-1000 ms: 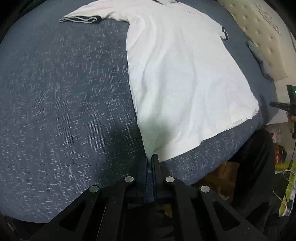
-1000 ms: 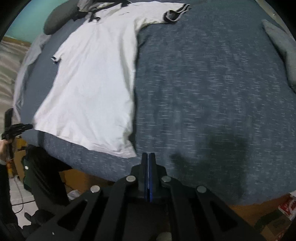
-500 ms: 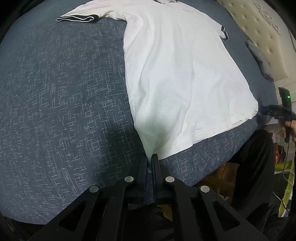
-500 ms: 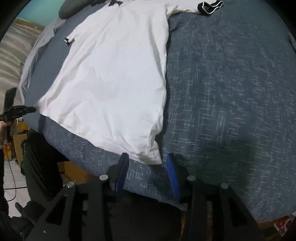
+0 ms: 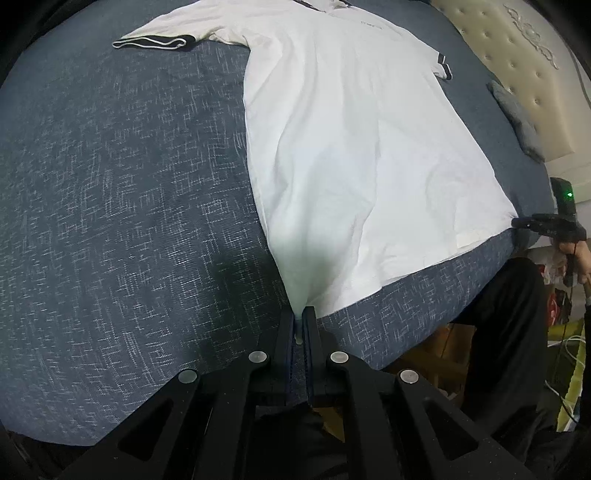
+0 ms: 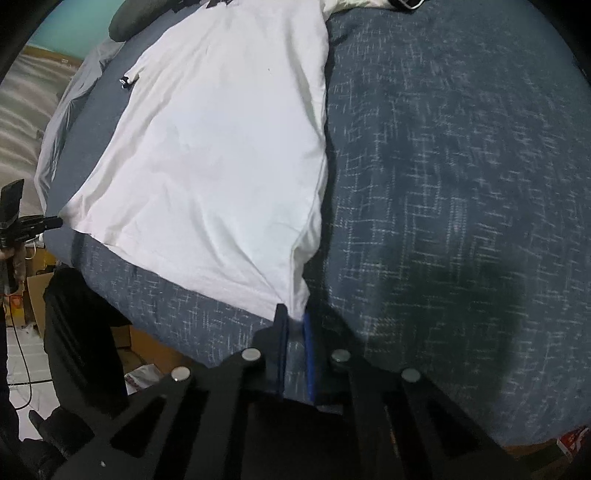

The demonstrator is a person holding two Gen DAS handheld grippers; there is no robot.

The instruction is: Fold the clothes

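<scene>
A white polo shirt (image 5: 369,147) with dark-trimmed sleeves lies flat on the blue-grey bedspread (image 5: 129,221), its hem towards me. My left gripper (image 5: 299,317) is shut on the hem's left corner, and the cloth rises into a small peak at the tips. In the right wrist view the same shirt (image 6: 221,147) runs up and left. My right gripper (image 6: 293,317) has the hem's other corner between its blue pads, and its jaws are closing on it. Creases converge at the tips. Each gripper shows small at the other view's edge, the right (image 5: 543,225) and the left (image 6: 33,223).
A tufted cream headboard (image 5: 517,74) and a grey pillow (image 5: 517,118) lie at the bed's far right. A dark pillow (image 6: 129,22) sits beyond the collar. The bed's edge runs just under both grippers, with a person's dark trouser leg (image 5: 509,314) and cardboard boxes (image 6: 33,295) below.
My right gripper came down to the hem corner, opened wide around it, then narrowed onto it. The left gripper kept its hold and barely moved.
</scene>
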